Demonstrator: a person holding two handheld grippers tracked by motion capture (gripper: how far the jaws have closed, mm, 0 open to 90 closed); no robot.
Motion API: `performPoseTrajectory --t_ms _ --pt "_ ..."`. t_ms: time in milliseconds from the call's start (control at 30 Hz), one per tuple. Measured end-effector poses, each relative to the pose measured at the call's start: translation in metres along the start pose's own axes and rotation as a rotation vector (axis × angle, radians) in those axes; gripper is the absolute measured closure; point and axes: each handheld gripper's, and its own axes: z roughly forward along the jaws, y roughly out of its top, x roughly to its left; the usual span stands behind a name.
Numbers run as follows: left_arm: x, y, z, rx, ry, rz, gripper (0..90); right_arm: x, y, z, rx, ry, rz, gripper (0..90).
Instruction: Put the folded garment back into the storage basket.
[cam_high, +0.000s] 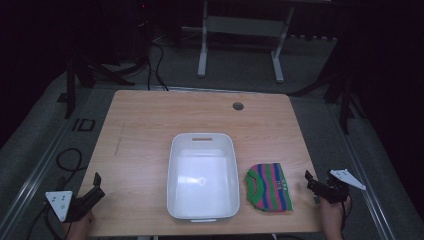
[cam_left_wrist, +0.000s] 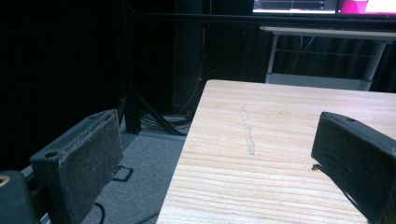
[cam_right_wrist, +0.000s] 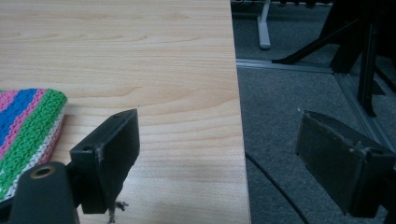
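Note:
A white rectangular tub (cam_high: 202, 176) sits empty in the middle of the wooden table (cam_high: 145, 120). Just to its right lies a knitted cloth (cam_high: 269, 187) in green, pink and blue stripes; its edge (cam_right_wrist: 23, 126) lies to the left of my right gripper's jaws. My left gripper (cam_high: 98, 186) hovers open at the table's near left corner, with its jaws either side of the table's left edge (cam_left_wrist: 215, 140). At the near right edge my right gripper (cam_high: 310, 181) is open too, a short way right of the cloth, one jaw over wood and one over the floor (cam_right_wrist: 224, 135).
A round cable hole (cam_high: 238, 106) sits near the table's far edge. A pale scuff (cam_left_wrist: 247, 135) marks the wood on the left. Behind the table stand a white desk frame (cam_high: 202, 50) and dark stands. Cables (cam_high: 67, 160) lie on the grey floor.

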Motion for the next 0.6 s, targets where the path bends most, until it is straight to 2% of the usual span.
performPoseTrajectory --t_ms 133,267,433,567,600 --pt "0.0 0.0 0.0 0.001 -0.001 -0.002 2.2 0.001 0.0 0.0 0.008 0.005 -0.005 13.5" --pt "0.001 0.0 0.0 0.003 -0.004 -0.008 2.2 -0.002 0.001 0.002 0.02 0.032 0.016 13.0" --pt "0.001 0.0 0.001 0.007 -0.006 -0.013 2.2 -0.013 0.002 0.005 0.062 0.114 0.018 12.8" --pt "0.002 0.0 0.001 0.003 -0.009 -0.024 2.2 -0.017 0.002 0.005 0.081 0.145 0.019 12.8" --pt "0.002 0.0 0.001 0.003 -0.01 -0.024 2.2 -0.021 0.004 0.005 0.115 0.216 0.009 12.9"
